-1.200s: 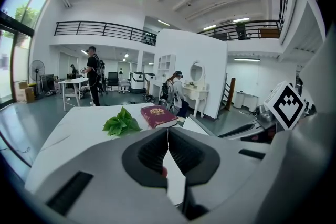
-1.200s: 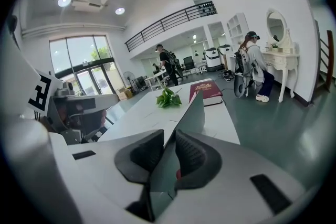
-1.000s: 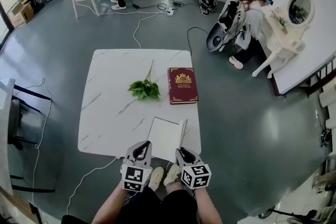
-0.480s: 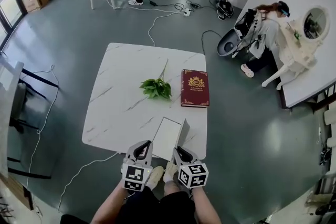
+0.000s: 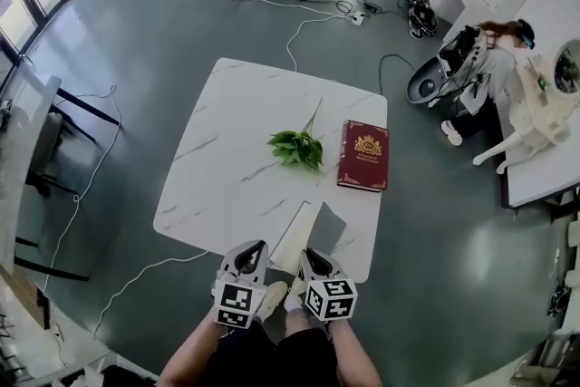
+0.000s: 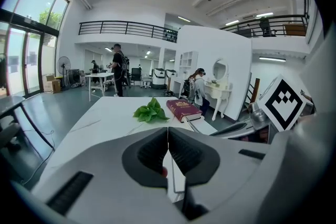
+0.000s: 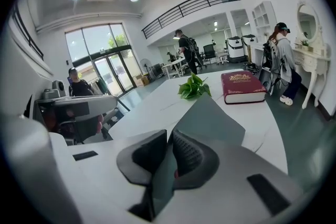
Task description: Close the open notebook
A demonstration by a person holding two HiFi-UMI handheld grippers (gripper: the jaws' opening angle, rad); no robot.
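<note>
The notebook lies at the near edge of the white marble table (image 5: 227,149), its white page (image 5: 292,242) flat. Its grey cover (image 5: 328,229) is lifted and leans over the page. My right gripper (image 5: 309,256) has the cover's near edge between its pads and its jaws are closing on it. In the right gripper view the grey cover (image 7: 212,118) runs up out of that gripper (image 7: 169,153). My left gripper (image 5: 251,252) is shut just left of the notebook's near corner. In the left gripper view the left gripper (image 6: 167,148) has its pads together, and the white page (image 6: 177,185) shows beyond them.
A red hardback book (image 5: 364,156) and a green leafy sprig (image 5: 296,148) lie further back on the table. Cables (image 5: 136,272) trail over the grey floor. A chair (image 5: 41,136) stands at the left, a person (image 5: 485,59) at a white dresser far right.
The grey cover has swung from nearly upright to leaning left over the white page, which now shows narrower. Both grippers stayed at the table's near edge while the head view shifted.
</note>
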